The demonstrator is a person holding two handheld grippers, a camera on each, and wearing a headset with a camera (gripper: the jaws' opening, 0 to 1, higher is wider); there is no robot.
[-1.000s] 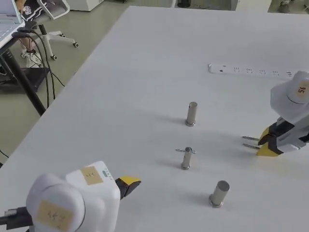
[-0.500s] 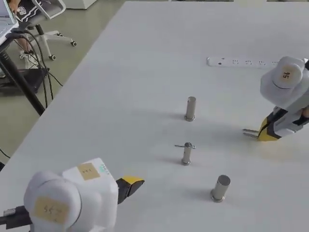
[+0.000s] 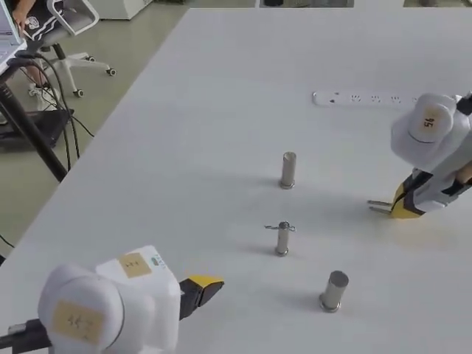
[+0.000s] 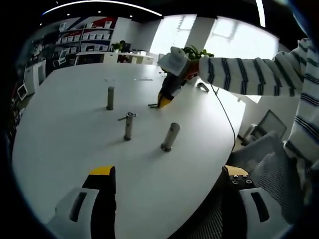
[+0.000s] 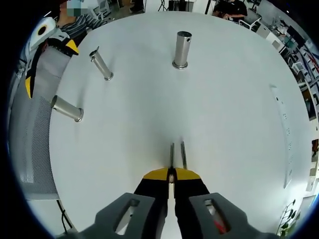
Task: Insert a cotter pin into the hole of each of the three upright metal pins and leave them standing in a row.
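Pinching cotter pin (image 5: 172, 154): right gripper (image 5: 171, 174) | left gripper (image 4: 168, 172) jaws wide, empty | pin's loop hidden

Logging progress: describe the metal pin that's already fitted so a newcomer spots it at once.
On the big white table, three upright metal pins stand in a row. Take the middle pin: it alone carries a cotter pin crosswise near its top, whereas the far pin and near pin have bare tops.

The pins (image 3: 288, 170) are smooth, softly gleaming metal (the cotter pin (image 5: 172, 155) likewise, thin and bright) on a matt white table (image 3: 221, 96).
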